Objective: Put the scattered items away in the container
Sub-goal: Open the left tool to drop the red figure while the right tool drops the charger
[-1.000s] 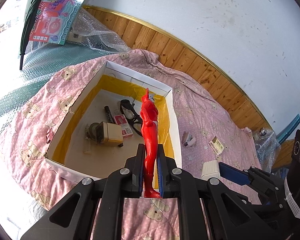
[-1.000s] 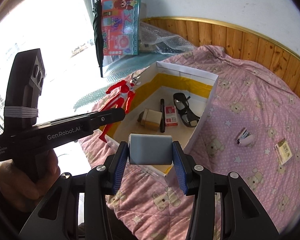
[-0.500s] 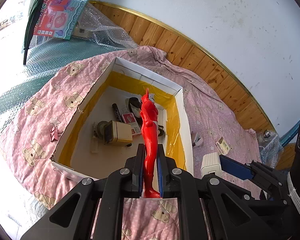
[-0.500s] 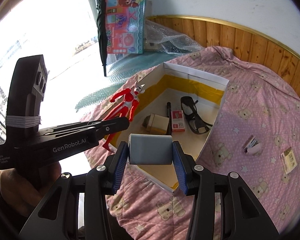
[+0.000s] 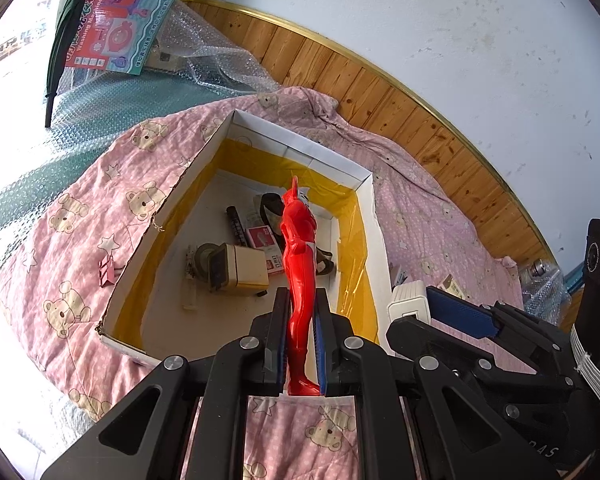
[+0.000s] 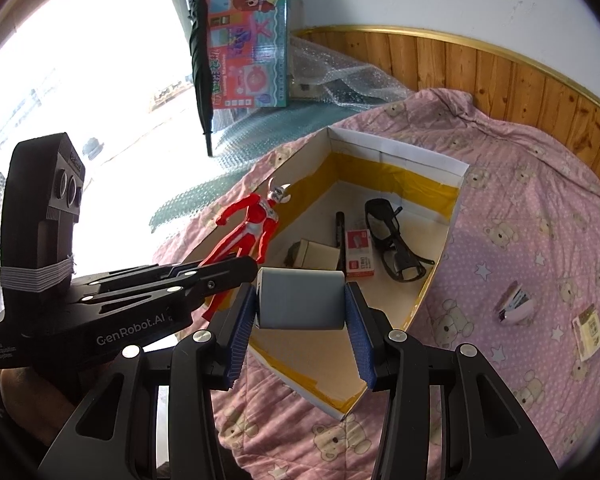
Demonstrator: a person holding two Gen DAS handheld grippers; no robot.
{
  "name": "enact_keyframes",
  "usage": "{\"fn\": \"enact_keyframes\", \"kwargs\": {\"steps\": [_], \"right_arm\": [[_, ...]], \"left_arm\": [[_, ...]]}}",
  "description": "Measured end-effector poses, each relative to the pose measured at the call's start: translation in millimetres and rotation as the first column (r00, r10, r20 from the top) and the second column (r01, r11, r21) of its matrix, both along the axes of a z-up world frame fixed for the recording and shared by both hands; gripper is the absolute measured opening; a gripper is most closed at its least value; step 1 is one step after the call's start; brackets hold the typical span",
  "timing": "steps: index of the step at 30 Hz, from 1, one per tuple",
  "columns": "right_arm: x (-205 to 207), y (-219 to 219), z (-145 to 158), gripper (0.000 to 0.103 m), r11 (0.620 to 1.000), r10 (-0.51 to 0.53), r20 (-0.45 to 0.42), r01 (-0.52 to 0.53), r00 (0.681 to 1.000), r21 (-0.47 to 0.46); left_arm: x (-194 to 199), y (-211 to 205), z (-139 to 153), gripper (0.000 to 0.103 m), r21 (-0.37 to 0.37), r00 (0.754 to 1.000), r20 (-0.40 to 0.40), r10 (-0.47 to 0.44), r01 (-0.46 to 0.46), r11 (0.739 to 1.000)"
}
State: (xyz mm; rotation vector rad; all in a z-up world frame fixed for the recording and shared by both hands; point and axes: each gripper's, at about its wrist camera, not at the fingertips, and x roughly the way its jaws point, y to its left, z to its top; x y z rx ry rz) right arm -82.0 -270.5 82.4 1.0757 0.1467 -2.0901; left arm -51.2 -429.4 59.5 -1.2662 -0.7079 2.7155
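My left gripper (image 5: 300, 312) is shut on a red toy figure (image 5: 298, 256), held by its legs above the near edge of the white box with yellow lining (image 5: 300, 150). The right wrist view shows the same red figure (image 6: 250, 224) over the box's left wall (image 6: 300, 160). My right gripper (image 6: 302, 304) is shut on a pale grey-white block (image 6: 302, 302) above the box's near corner; the white block (image 5: 408, 300) also shows in the left wrist view. Inside the box lie black glasses (image 6: 392, 236), a red-and-white packet (image 6: 360, 250), a black pen (image 6: 340, 232) and a beige box (image 6: 320, 256).
On the pink bear-print blanket (image 6: 520, 208) lie a small clip-like item (image 6: 514, 304) and a printed card (image 6: 588, 332) to the box's right, and a pink binder clip (image 5: 109, 270) to its left. Bubble wrap, a toy carton (image 6: 248, 44) and a wood-panelled wall (image 5: 380, 92) stand behind.
Both grippers have moved closer to the box with their loads still held. The red figure now hangs over the box's near part, and the block is above the near corner.
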Motion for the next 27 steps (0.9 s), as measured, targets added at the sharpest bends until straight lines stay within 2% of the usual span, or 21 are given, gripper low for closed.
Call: {"fn": "enact_keyframes", "kwargs": {"steps": [27], "right_arm": [[-51.4,-10.7,-22.3,0.047,0.999,-0.020,0.075,0.022,0.997,-0.023]], "left_arm": [[-29.3,4.7,-23.1,0.011,-0.004,0.997,0.071,-0.008,0.009,1.000]]}}
